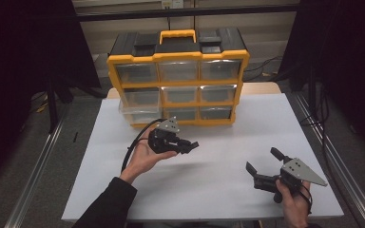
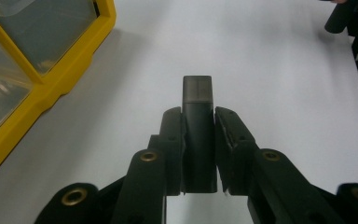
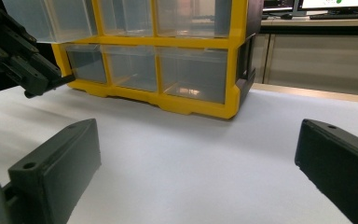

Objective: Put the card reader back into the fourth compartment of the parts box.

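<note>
Here the left claw (image 2: 199, 140) clamps a small dark block (image 2: 197, 100), right claw (image 3: 196, 177) wide and empty
The yellow drawer cabinet (image 1: 177, 85) stands just ahead-left of the loaded claw, bottom-left drawer (image 1: 135, 114) protruding; judging by this, carry the block level above the bench (image 1: 218, 190)

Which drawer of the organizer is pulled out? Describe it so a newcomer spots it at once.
Find the yellow-framed organizer at the back of the white table. Look at its bottom row, at the left end as the high view shows it. That clear drawer juts forward past the frame, while its neighbours sit flush.
</note>
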Demonstrator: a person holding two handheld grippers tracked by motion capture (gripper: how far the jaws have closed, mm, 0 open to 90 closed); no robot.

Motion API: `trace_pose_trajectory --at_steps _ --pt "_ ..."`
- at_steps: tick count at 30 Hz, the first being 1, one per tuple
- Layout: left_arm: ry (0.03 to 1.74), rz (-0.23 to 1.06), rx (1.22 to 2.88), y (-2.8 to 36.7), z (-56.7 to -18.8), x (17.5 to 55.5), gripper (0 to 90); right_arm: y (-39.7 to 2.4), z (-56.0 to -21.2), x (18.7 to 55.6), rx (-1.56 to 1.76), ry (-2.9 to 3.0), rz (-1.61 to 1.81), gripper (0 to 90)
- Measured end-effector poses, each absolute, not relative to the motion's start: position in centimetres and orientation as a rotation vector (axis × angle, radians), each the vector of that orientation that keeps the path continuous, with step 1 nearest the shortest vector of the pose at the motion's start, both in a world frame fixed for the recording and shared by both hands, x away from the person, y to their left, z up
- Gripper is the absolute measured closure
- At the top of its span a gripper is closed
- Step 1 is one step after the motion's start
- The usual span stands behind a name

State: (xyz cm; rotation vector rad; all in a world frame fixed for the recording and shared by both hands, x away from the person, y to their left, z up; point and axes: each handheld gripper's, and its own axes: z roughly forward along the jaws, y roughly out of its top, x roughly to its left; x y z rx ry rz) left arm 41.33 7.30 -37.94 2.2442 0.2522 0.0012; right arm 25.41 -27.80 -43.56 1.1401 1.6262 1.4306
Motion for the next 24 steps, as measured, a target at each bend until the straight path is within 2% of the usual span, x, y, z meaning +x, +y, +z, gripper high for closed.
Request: trace_pose_trajectory --at_steps 24 --pt "0.304 0.076 2.164 11.4 -36.2 39.8 73.7 -27.8 -43.5 25.6 1.136 1.624 1.429 0.0"
